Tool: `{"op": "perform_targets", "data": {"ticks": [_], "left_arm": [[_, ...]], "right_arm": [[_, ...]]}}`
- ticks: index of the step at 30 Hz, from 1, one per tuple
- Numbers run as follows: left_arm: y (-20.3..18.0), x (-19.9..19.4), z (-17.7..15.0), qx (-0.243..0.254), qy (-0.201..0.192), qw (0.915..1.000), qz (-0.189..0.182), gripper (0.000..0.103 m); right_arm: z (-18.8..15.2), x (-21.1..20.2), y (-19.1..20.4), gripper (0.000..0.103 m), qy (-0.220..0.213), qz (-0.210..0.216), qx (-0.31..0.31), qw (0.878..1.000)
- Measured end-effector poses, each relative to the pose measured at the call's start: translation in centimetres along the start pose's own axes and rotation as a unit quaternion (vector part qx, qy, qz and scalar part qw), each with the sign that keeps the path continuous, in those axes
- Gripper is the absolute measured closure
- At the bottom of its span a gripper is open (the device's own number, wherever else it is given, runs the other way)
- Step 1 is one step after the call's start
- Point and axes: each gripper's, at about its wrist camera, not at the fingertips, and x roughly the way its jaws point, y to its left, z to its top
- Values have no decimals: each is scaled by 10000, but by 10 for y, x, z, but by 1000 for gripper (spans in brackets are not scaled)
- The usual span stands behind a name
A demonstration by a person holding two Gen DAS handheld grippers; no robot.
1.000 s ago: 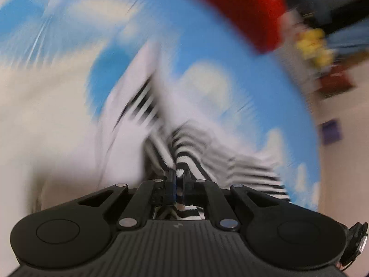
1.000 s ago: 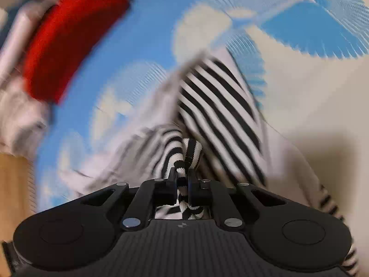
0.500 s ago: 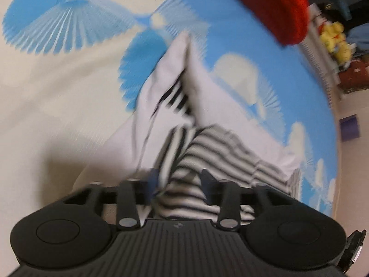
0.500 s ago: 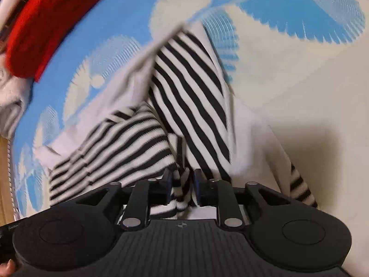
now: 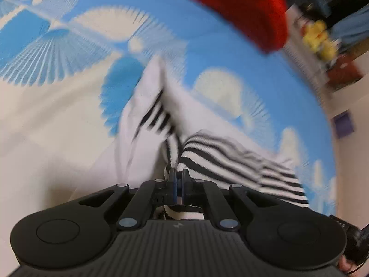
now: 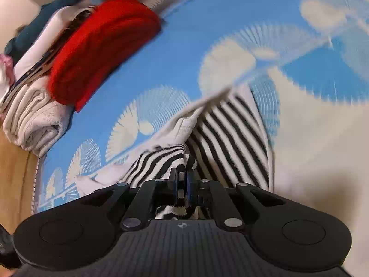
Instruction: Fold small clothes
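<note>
A small black-and-white striped garment with white panels lies on a blue and cream patterned bedspread. My left gripper is shut on a fold of the striped cloth at its near edge. In the right wrist view the same garment spreads ahead, and my right gripper is shut on another striped fold at its near edge. Both views are blurred by motion.
A red folded garment tops a pile of folded clothes at the bed's far edge; it also shows in the left wrist view. Yellow toys and boxes stand beyond the bed. Wooden floor lies left.
Both grippers opened half a second ago and have shut again on the striped cloth. The garment now lies more bunched near the fingers, and the cameras have swung.
</note>
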Motion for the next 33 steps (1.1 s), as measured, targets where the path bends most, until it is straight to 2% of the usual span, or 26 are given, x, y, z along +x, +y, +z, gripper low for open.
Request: {"op": "perform_targets", "data": {"ticks": [2,3,4,6,8,10,12,13,15,16,18,20,24,25,26,28,30,33], "left_arm": [[8,16,-3,-175,441,9987,191,96],[10,18,-3,-207,485,9984,223,95],[9,15,-3,-147,402,9988,248,95],[-2,-1,2,192,16,9994,274,87],[-12,-16,4,478,-272,9985,52,85],[-16,-22,3,566,-273,9976,-289,85],[-20,-16,0,610,-104,9973,-392,85],[-18,-9,-1,596,45,9975,-376,85],[-13,6,-6,504,343,9980,-170,85],[-8,16,-8,467,515,9975,104,85],[1,25,-11,444,638,9957,505,87],[1,20,-8,398,572,9968,399,87],[-7,3,-6,597,262,9978,-68,85],[-5,7,-7,582,337,9977,-11,85],[-2,16,-10,587,536,9966,238,85],[6,28,-13,602,795,9935,551,87],[7,20,-10,590,678,9951,408,87],[-9,-17,-5,1099,-60,9939,112,87]], "right_arm": [[-4,20,-14,93,567,-466,224,9971],[-6,29,-21,91,816,-636,305,9942],[-8,34,-26,81,906,-770,385,9922],[-5,29,-23,74,713,-874,331,9931],[1,13,-10,74,188,-953,-58,9953],[5,-3,4,74,-366,-906,-522,9938],[4,-10,11,74,-470,-513,-735,9949],[2,-8,14,74,-323,-175,-785,9962],[-2,3,10,74,151,219,-616,9977],[-5,12,5,74,440,160,-475,9978],[-14,33,-8,75,959,-620,-453,9924],[-14,36,-15,79,946,-695,-357,9924],[-6,19,-6,76,545,-363,-442,9969],[-6,19,-8,73,554,-377,-501,9965],[-8,25,-11,73,710,-501,-519,9949],[-11,41,-26,73,1022,-885,-303,9904],[-11,37,-31,73,999,-817,-122,9916],[-1,9,-14,72,476,-668,-436,9957]]}}
